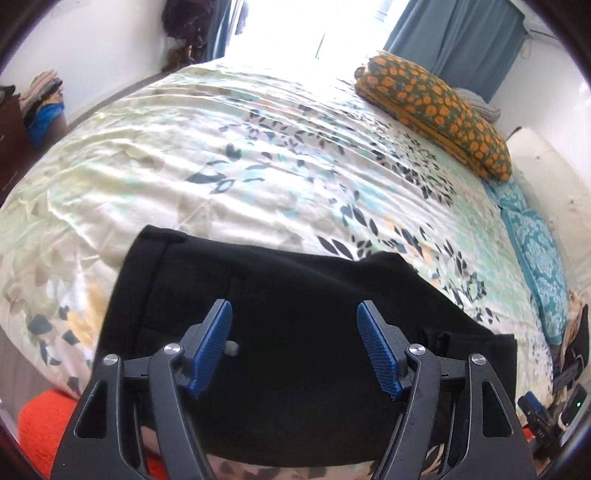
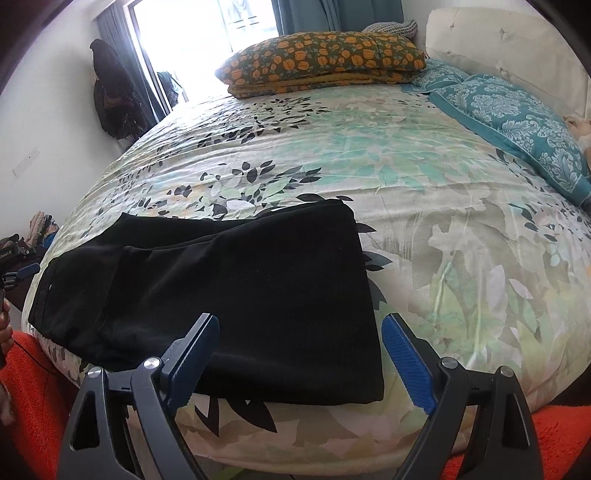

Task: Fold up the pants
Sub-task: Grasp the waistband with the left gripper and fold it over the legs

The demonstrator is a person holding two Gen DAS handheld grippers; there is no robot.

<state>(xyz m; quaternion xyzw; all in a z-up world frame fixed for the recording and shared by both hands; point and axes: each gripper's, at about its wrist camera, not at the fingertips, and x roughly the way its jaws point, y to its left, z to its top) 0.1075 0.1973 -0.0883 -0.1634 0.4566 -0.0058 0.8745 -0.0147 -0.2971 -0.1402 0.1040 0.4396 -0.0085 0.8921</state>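
The left gripper (image 1: 294, 345) is spread wide with nothing in it, above the black pants (image 2: 229, 295). The pants lie folded near the bed's (image 2: 424, 206) front edge. The right gripper (image 2: 300, 357) is spread wide too, holding nothing.

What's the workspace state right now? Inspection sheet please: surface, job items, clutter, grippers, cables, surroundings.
surface: bed with floral cover, lightly wrinkled.
job's things: black pants lying folded near the bed's front edge, layers overlapping.
clutter: orange-flowered pillow and teal patterned pillow at the head end, apart from the pants.
grippers: left gripper open above the pants, nothing held; right gripper open over their front edge, nothing held.
cables: nothing seen.
surroundings: orange rug below the bed, bright window, teal curtains.
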